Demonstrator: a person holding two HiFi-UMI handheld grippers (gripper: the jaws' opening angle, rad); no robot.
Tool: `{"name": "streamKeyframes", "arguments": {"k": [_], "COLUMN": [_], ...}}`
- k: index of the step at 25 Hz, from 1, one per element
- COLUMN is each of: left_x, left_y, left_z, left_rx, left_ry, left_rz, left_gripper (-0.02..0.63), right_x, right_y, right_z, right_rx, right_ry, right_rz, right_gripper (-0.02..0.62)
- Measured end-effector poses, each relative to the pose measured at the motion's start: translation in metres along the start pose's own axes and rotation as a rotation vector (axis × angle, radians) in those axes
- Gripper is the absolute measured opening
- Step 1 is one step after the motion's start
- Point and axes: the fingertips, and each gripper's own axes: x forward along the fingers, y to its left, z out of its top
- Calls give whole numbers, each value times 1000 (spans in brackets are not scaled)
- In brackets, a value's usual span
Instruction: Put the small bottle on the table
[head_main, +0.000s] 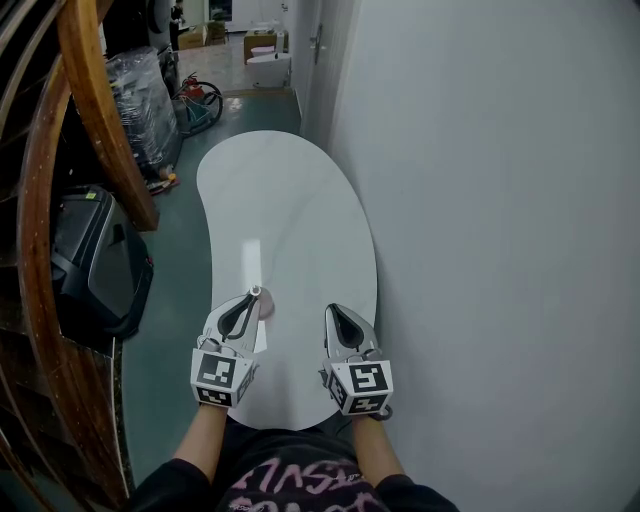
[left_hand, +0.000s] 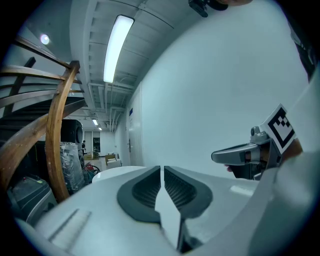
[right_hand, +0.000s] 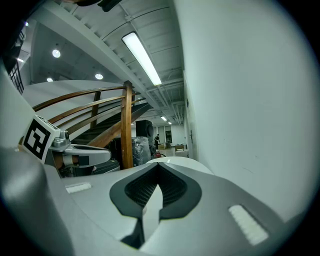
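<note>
A glossy white table (head_main: 290, 200), dull teal floor (head_main: 180, 270), pale grey wall (head_main: 480, 200) and brown wooden railing (head_main: 100, 110), with the light grey left gripper (head_main: 254, 293) and right gripper (head_main: 333, 310) bearing black-and-white square-patterned marker cubes (head_main: 222, 377).

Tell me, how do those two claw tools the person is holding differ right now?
The left gripper slants inward toward the right gripper, which points straight ahead. A small pinkish thing shows by the left gripper's tip, too small to identify; nothing shows by the right gripper's tip. Both have their jaws together with nothing between them, both hang over the near end of the white table, and each carries a black-and-white marker cube.
</note>
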Motion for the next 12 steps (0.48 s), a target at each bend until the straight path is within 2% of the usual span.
{"name": "streamKeyframes", "arguments": {"k": [12], "left_x": [-1], "left_y": [-1], "left_z": [15], "left_rx": [6], "left_ry": [-20], "left_rz": [15], "left_gripper": [5], "right_x": [1], "right_y": [1], "right_z": [5], "right_rx": [-19], "right_ry": [-9], "right_rz": [8], "right_gripper": [11]}}
